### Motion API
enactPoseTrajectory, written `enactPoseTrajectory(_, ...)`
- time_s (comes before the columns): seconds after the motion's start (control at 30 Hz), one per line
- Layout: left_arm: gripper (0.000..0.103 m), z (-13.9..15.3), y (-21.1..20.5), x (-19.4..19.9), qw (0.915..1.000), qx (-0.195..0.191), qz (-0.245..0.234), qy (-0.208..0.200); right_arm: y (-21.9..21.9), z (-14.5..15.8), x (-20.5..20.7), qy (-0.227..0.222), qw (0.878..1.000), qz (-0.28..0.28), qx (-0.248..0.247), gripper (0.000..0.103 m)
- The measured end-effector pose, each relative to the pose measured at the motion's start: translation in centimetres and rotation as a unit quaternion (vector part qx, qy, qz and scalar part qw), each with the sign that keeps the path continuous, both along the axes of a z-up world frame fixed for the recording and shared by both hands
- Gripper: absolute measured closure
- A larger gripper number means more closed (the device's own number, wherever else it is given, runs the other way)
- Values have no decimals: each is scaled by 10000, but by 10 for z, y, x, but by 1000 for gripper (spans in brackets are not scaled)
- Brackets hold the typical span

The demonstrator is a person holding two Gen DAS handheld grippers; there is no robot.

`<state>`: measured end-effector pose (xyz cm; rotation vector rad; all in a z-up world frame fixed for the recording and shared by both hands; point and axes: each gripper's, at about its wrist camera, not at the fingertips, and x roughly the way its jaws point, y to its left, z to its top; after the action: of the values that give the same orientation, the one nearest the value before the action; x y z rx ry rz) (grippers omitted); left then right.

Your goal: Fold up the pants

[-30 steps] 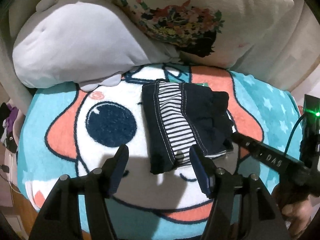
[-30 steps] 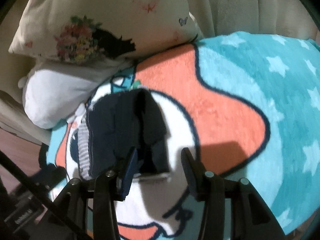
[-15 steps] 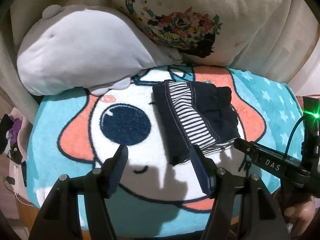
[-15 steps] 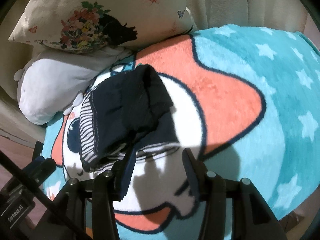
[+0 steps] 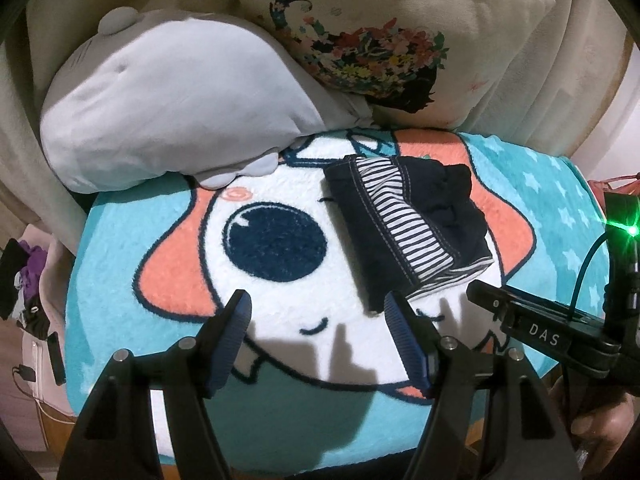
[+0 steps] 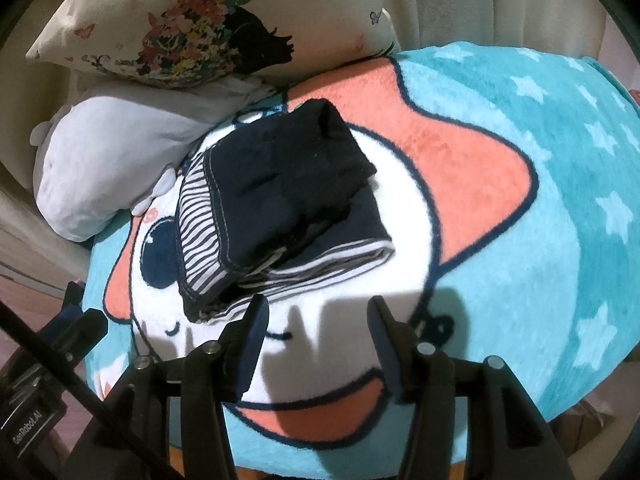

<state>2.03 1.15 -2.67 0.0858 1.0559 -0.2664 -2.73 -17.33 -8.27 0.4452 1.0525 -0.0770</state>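
Left wrist view: the left hand-held gripper (image 5: pixel 318 340) hangs over the cartoon blanket (image 5: pixel 280 320) with its jaws well apart and nothing between them; they have just been opening a little further. The pants (image 5: pixel 404 232) lie folded into a small dark bundle with a striped band showing, resting on the white part of the blanket, just beyond and to the right of the right fingertip, apart from it. A grey plush cushion (image 5: pixel 172 108) and a flowered pillow (image 5: pixel 392 40) sit behind the bundle. The right hand-held gripper (image 5: pixel 532 328) reaches in from the right edge, near the bundle's near corner; its jaws cannot be read from here.

Right wrist view: the right hand-held gripper (image 6: pixel 318 340) is likewise spread and empty, its jaws having just been widening, with bare blanket (image 6: pixel 500 240) between the fingers. The pants (image 6: pixel 276 208) sit just ahead and to the left, the near edge showing several stacked layers, close to the left finger but seemingly not touching it.

The fold looks finished, judging by the compact stack. The risk now is a finger catching the loose near layers in passing, which would drag the top flap open. The blanket is soft and domed, so a nudge could also tip the bundle sideways and spill the layers.
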Motion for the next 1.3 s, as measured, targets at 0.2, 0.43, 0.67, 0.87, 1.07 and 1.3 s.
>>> enactPoseTrajectory(0.2,34,-15,14,9,9982,-459,-1,382,-1,-2,-4,-42,9998,-122,152,47)
enactPoseTrajectory(0.43,34,-32,18,41,9918,-1087,19,677,-36,16,6,-468,9975,-430,322,35)
enactPoseTrajectory(0.67,34,-55,-4,86,9788,-1679,14,1176,-79,-3,64,-371,9963,-176,759,29)
enactPoseTrajectory(0.87,34,-73,-31,106,9738,-1761,-4,1440,-85,-26,100,-197,9924,275,1181,29)
enactPoseTrajectory(1.07,24,-90,-38,119,9671,-1942,212,1630,-82,-35,117,-191,9884,553,1400,26)
enactPoseTrajectory(1.3,57,-92,-61,114,9644,-2001,39,1732,-78,-43,122,-131,9773,901,1913,54)
